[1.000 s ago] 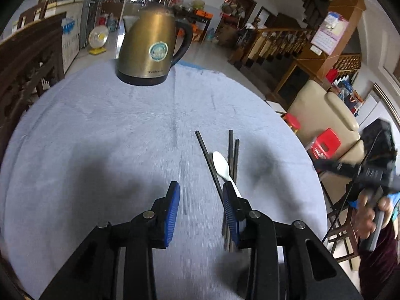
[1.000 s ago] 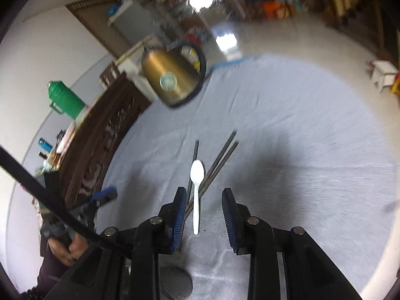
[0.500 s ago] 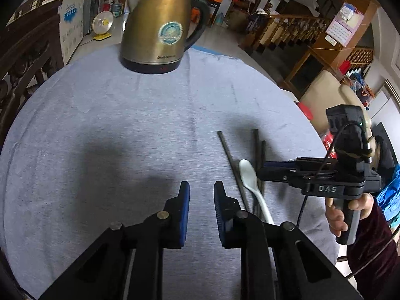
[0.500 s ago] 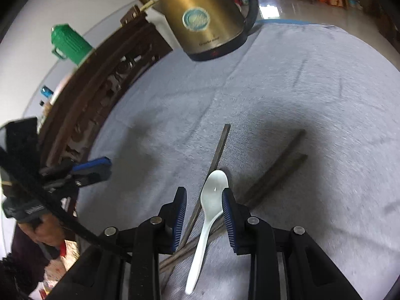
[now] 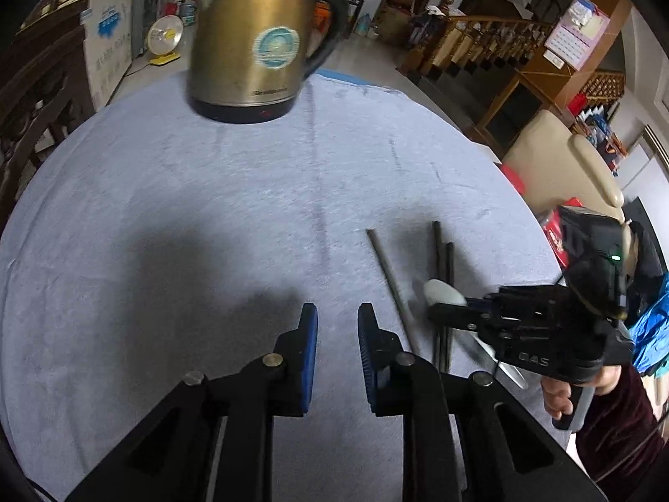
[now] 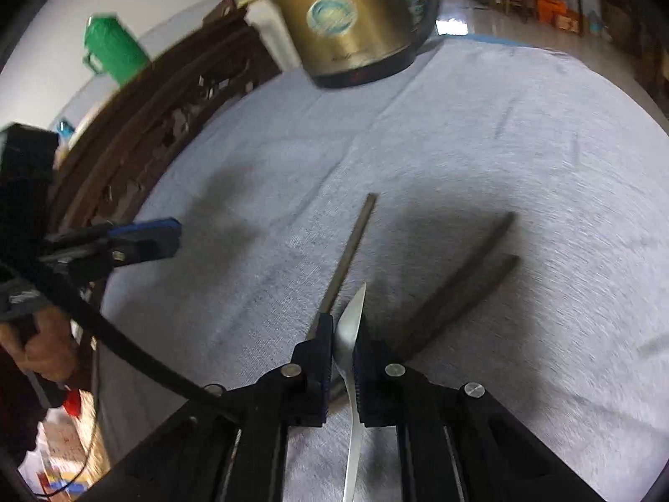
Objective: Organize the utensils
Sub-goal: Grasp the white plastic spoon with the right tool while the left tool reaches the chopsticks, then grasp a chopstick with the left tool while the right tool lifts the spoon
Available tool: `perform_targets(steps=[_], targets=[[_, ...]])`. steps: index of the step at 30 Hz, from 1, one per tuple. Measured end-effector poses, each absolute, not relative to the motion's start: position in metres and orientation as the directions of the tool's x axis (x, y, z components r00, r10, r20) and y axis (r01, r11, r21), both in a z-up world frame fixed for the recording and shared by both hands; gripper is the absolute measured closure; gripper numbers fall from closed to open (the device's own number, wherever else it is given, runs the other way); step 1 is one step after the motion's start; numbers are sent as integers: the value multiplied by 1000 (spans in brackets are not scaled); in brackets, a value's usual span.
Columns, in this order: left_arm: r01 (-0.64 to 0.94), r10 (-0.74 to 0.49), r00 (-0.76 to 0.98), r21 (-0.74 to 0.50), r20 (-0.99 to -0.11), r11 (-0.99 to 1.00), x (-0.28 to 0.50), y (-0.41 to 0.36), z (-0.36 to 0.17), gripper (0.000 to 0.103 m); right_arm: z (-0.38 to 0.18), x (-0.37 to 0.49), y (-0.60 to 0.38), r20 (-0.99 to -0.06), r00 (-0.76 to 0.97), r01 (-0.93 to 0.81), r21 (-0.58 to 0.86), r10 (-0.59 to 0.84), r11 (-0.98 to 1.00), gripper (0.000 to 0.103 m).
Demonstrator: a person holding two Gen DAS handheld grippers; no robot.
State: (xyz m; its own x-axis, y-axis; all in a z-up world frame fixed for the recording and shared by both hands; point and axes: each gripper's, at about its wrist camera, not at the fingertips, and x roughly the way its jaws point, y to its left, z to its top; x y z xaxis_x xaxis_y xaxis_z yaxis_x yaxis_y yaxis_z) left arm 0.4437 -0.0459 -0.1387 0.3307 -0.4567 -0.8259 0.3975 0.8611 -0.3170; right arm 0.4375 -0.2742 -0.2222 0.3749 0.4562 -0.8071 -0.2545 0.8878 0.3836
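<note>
1. Your right gripper (image 6: 343,345) is closing on the white spoon (image 6: 350,326), pads on the bowl's edges, spoon tipped on its side among the 3 dark chopsticks (image 6: 460,284) on the surface (image 6: 522,146).
2. Your left gripper (image 5: 336,334) is narrowed, nothing between its pads, hovering left of the pile.
3. Risk: a smooth bowl pinched edge-on could twist or squirt out as you lift, and its handle may drag the chopstick (image 6: 349,251) beside it.
4. Containers: no utensil holder visible; the kettle (image 5: 255,37) stands at the back, contents can't tell.
</note>
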Motion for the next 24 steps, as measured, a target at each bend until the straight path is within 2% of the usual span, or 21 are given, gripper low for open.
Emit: perform_targets(steps=[10, 16, 18, 20, 24], targets=[[397, -447, 218, -339, -868, 853, 489, -127, -165, 83, -204, 386, -379, -675, 524, -90, 562, 519, 822, 93], [345, -393, 220, -306, -893, 887, 509, -147, -183, 83, -203, 361, -410, -644, 567, -41, 600, 513, 799, 93], [358, -380, 231, -285, -896, 889, 509, -151, -183, 86, -203, 356, -414, -650, 561, -37, 599, 512, 800, 93], [360, -370, 232, -275, -899, 892, 509, -152, -184, 97, -204, 356, -415, -682, 543, -19, 574, 491, 818, 93], [416, -315, 254, -191, -915, 889, 496, -157, -183, 101, -211, 354, -419, -783, 446, 52, 507, 434, 860, 92]])
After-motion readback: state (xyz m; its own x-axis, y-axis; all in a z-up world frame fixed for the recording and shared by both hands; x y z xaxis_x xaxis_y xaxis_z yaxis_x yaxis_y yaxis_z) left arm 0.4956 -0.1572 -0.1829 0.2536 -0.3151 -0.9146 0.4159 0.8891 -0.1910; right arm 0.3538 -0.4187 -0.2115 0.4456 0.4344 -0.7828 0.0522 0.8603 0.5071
